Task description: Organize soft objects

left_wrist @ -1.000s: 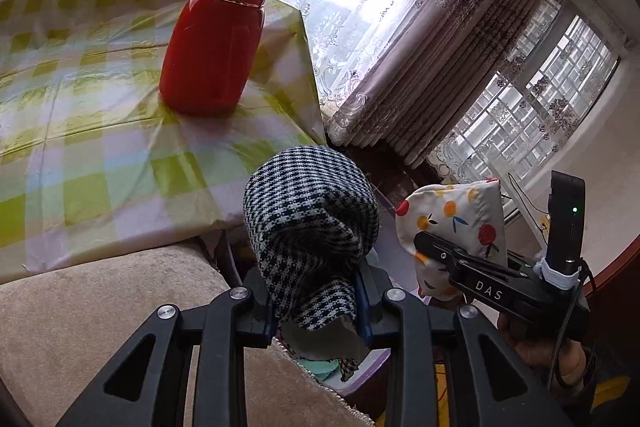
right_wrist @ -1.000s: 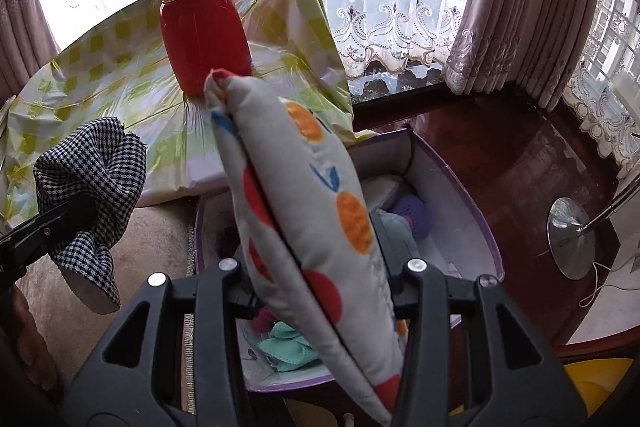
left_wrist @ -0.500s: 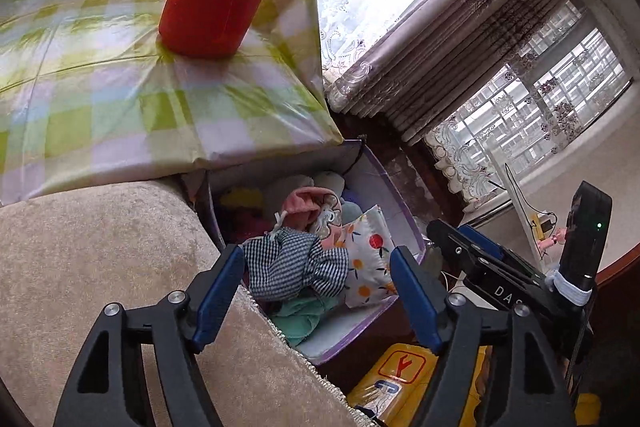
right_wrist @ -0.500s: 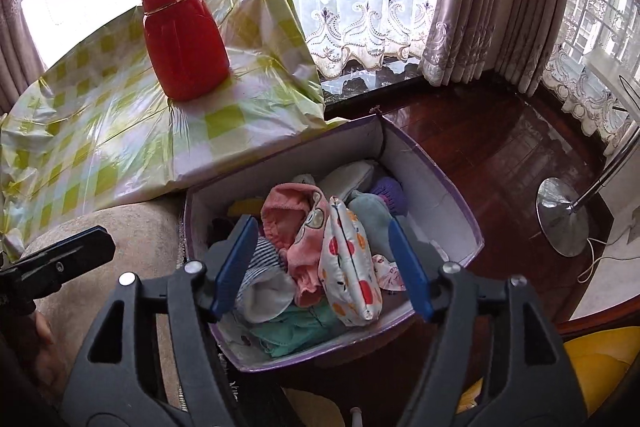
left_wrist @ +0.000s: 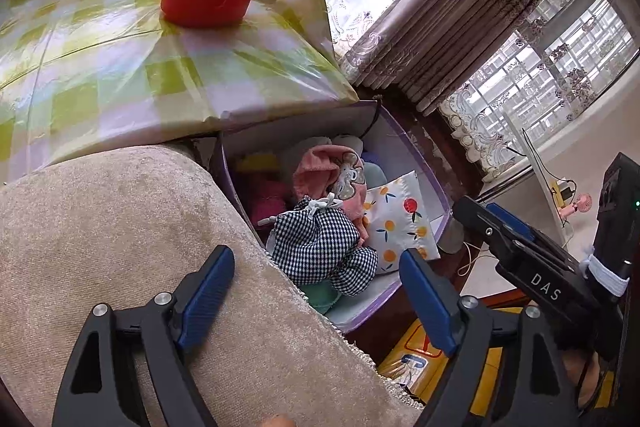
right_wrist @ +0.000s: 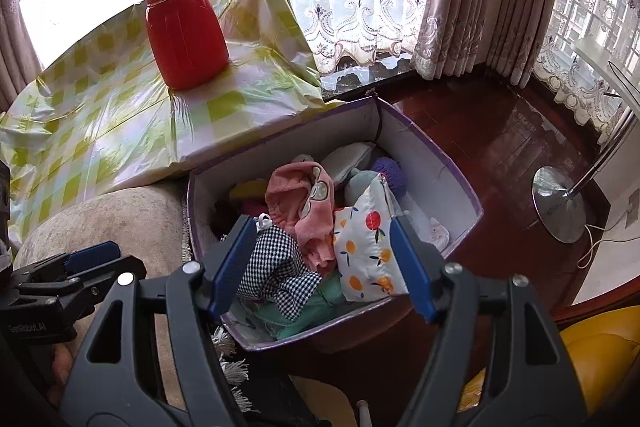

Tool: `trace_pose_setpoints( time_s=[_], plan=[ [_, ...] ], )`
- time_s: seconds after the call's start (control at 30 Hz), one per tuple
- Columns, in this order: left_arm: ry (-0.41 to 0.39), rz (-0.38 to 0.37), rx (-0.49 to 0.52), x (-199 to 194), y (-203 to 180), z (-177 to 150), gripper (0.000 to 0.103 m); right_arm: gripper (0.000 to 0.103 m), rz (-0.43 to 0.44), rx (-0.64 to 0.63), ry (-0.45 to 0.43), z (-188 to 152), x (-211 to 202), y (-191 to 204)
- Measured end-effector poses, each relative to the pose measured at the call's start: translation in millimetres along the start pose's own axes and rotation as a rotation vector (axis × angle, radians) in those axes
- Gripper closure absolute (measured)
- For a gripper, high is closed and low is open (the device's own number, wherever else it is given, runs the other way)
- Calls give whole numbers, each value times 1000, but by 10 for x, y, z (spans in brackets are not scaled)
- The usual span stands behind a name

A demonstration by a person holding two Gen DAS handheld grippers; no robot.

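Grippers: two. The left gripper (left_wrist: 316, 279) and the right gripper (right_wrist: 322, 259) both have blue-padded jaws spread wide with nothing between them.
Box: one purple-edged box (right_wrist: 436, 167) with white inner walls, on the dark wood floor beside the beige cushion (left_wrist: 112, 227).
Soft objects in box: several, heaped together; the full number cannot be told because lower pieces are hidden.
Houndstooth pouch: one black-and-white houndstooth pouch (left_wrist: 320, 247), tied with a white drawstring, at the near left of the heap, touching the pink cloth (right_wrist: 308, 207).
Fruit-print pouch: one white fruit-print pouch (right_wrist: 364, 239) with orange and red fruits, leaning just right of the pink cloth.
Other cloths: one green piece (right_wrist: 316, 303) under the houndstooth pouch; one purple knit piece (right_wrist: 390, 171) toward the far side.
Bottle: one red bottle (right_wrist: 182, 31), upright on the yellow-green checked tablecloth (right_wrist: 100, 131).
Lamp base: one round metal lamp base (right_wrist: 560, 203) on the floor, well apart from the box.
Writing: "DAS" in white on the right gripper's body as seen in the left wrist view; small white lettering on the left gripper's body in the right wrist view, too small to read surely.
Change from one second ago: each gripper then pinched a pouch, the left the houndstooth, the right the fruit-print; both pouches now lie in the box.
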State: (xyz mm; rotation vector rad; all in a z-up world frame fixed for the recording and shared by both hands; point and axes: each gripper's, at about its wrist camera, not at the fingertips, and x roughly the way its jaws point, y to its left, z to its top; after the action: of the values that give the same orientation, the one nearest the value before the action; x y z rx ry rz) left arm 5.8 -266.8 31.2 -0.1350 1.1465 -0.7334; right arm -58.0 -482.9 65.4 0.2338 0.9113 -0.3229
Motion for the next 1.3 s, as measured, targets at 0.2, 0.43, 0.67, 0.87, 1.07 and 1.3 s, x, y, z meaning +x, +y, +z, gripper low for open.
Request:
trace_pose_setpoints(
  time_s=[0.2, 0.43, 0.67, 0.87, 1.07, 1.3],
  plan=[
    [0, -6, -3, 25, -4, 11, 13, 26, -9, -14, 9, -7, 26, 29],
    [5, -33, -38, 53, 41, 28, 9, 26, -8, -18, 19, -18, 40, 51],
    [10, -28, -29, 55, 33, 26, 9, 26, -14, -28, 33, -33, 66, 72],
    [9, -27, -27, 56, 43, 26, 9, 24, -19, -32, 38, -37, 72, 81],
    [8, -29, -29, 56, 42, 28, 9, 23, -22, -34, 44, -43, 79, 109],
    [7, -29, -28, 54, 45, 28, 9, 22, -23, -30, 44, -41, 81, 87]
  ],
)
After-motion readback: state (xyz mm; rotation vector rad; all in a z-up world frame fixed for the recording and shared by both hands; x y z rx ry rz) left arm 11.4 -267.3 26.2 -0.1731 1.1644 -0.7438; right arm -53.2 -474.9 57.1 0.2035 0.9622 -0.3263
